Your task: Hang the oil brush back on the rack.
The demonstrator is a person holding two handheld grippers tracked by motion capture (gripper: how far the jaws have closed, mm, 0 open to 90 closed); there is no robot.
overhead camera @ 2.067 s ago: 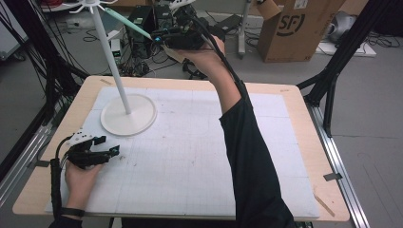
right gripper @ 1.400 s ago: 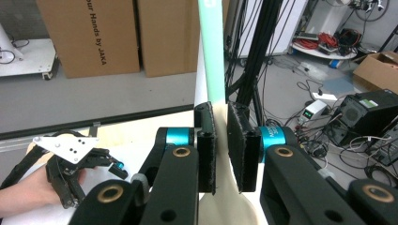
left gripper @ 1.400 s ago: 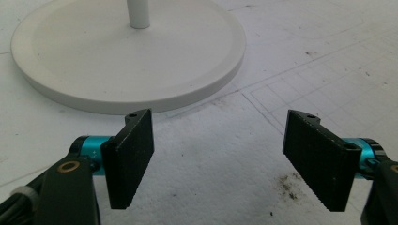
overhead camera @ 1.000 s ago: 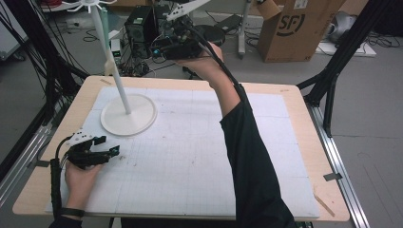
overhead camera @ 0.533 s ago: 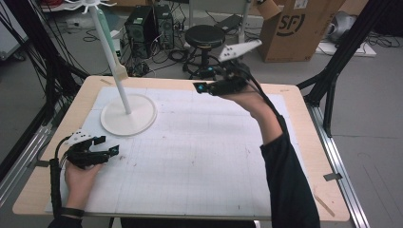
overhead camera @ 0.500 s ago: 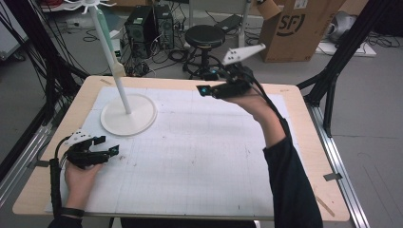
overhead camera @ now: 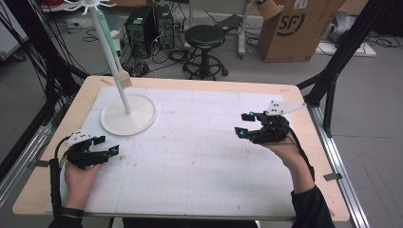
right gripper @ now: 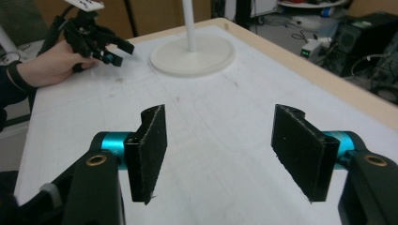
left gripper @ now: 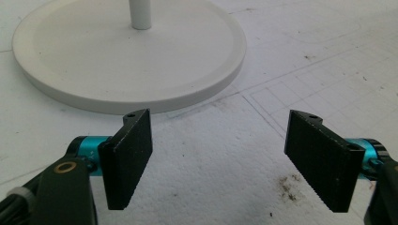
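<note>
A white stand with a round base [overhead camera: 128, 114] and a tall pole [overhead camera: 110, 52] rises at the table's far left. A teal-handled brush [overhead camera: 123, 78] hangs beside the pole. My left gripper [overhead camera: 108, 145] rests on the white mat near the front left, open and empty, its jaws [left gripper: 220, 159] facing the stand base [left gripper: 126, 51]. My right gripper [overhead camera: 243, 124] hovers over the mat's right side, pointing left. Its jaws [right gripper: 230, 150] have just been opening and nothing is between them. The right gripper view looks across the mat to the base [right gripper: 192, 58] and the left gripper [right gripper: 115, 54].
A white gridded mat [overhead camera: 199, 161] covers the wooden table [overhead camera: 304, 190]. Beyond the far edge stand a black stool [overhead camera: 204, 38], a computer tower [overhead camera: 142, 23] and a cardboard box [overhead camera: 294, 28]. Black frame struts [overhead camera: 332, 76] flank the table.
My right hand has come down from the top of the stand and swung right, to low over the mat, without the brush. The brush now hangs on the stand. The left hand has stayed put.
</note>
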